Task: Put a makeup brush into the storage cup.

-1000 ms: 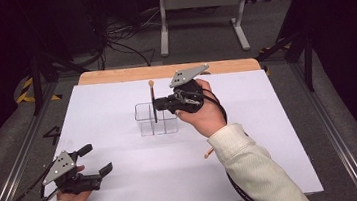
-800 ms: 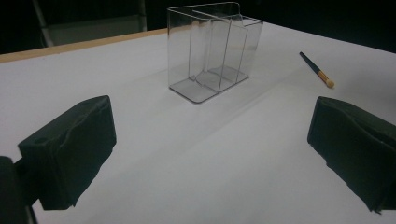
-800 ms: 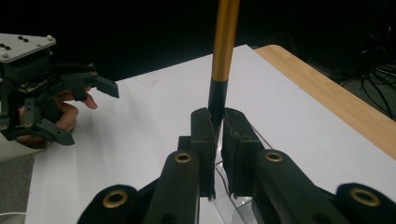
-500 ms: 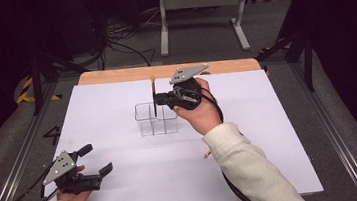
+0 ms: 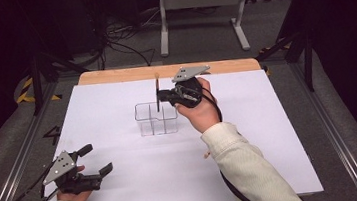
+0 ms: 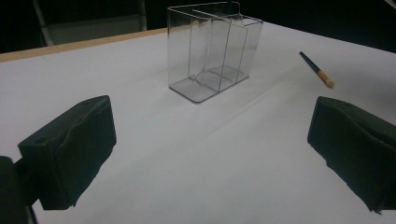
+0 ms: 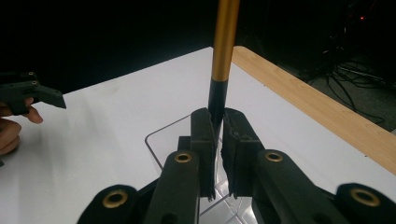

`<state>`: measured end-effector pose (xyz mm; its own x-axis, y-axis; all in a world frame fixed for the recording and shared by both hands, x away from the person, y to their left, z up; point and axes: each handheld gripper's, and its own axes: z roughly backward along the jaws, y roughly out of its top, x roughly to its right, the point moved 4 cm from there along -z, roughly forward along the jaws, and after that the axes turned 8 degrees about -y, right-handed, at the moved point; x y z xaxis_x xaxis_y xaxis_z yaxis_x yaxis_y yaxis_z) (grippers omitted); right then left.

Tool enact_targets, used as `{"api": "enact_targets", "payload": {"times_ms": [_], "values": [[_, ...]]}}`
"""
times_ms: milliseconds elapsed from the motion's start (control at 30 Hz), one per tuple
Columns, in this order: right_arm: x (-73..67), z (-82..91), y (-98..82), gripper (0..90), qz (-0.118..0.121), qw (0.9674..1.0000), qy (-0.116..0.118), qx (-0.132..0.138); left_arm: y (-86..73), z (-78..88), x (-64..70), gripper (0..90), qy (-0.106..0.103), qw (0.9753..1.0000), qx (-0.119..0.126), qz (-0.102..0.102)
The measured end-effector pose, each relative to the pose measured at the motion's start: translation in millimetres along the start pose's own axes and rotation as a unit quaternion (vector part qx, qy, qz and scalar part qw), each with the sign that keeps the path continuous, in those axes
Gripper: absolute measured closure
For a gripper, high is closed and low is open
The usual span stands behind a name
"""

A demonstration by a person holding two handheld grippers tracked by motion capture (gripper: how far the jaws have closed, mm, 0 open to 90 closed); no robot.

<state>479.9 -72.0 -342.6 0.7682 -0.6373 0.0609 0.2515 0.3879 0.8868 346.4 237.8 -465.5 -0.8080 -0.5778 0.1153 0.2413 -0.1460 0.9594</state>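
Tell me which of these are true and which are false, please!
1. The right tongs hold a brush upright. True.
2. The left tongs grip a brush too. False: they are open and empty, resting low on the white table.
3. The clear box has dividers inside. True.
4. The clear box lies tipped on its side. False: it stands upright on the table.
5. A second brush lies flat on the table. True.

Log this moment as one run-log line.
right gripper: shut on brush, upright over clear organizer | left gripper: open, idle | second brush: on table
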Motion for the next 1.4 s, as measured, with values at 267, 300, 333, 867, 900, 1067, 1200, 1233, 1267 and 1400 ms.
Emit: {"api": "enact_targets", "payload": {"times_ms": [267, 300, 333, 867, 900, 1067, 1200, 1233, 1267, 1400], "values": [[-2.0, -9.7, -7.6, 83.5, 0.007, 0.9999, 0.002, -0.01, 0.0, 0.0, 0.0, 1.6, 0.001, 1.0, 0.0, 0.0], [-2.3, -11.7, -9.0, 83.5, 0.007, 0.9999, 0.001, -0.013, 0.0, 0.1, 0.0, 1.7, 0.0, 1.0, 0.0, -0.001], [-2.3, -11.7, -9.0, 83.5, 0.007, 0.9999, 0.001, -0.013, 0.0, 0.0, 0.0, 1.7, 0.0, 1.0, 0.0, 0.0], [-2.6, -27.2, -25.1, 83.5, 0.002, 0.999, 0.006, -0.045, 0.0, 0.3, -0.2, 1.6, 0.0, 1.0, 0.0, -0.003], [-2.5, -28.0, -25.7, 83.5, 0.003, 0.999, 0.007, -0.045, 0.1, 0.3, -0.5, 1.7, 0.0, 1.0, 0.0, -0.004], [-4.6, -30.6, -27.9, 83.4, 0.002, 0.9986, 0.009, -0.052, 0.1, -0.1, -0.2, 1.7, -0.001, 1.0, 0.0, -0.001], [-5.3, -31.9, -29.3, 83.3, 0.001, 0.9984, 0.014, -0.054, 0.4, -0.3, -0.4, 1.7, -0.002, 1.0, 0.001, -0.002], [-5.2, -31.9, -29.7, 83.1, 0.001, 0.9984, 0.015, -0.054, 0.5, -0.3, -0.4, 1.7, -0.002, 1.0, 0.001, -0.002], [-5.2, -31.6, -30.2, 81.7, 0.0, 0.9982, 0.019, -0.058, 0.6, -0.3, -0.5, 1.7, -0.001, 1.0, 0.003, -0.002], [-2.0, -23.0, -29.5, 48.9, -0.008, 0.9985, 0.019, -0.051, 0.8, -0.4, -1.0, 1.7, 0.0, 1.0, 0.005, -0.003]]}}
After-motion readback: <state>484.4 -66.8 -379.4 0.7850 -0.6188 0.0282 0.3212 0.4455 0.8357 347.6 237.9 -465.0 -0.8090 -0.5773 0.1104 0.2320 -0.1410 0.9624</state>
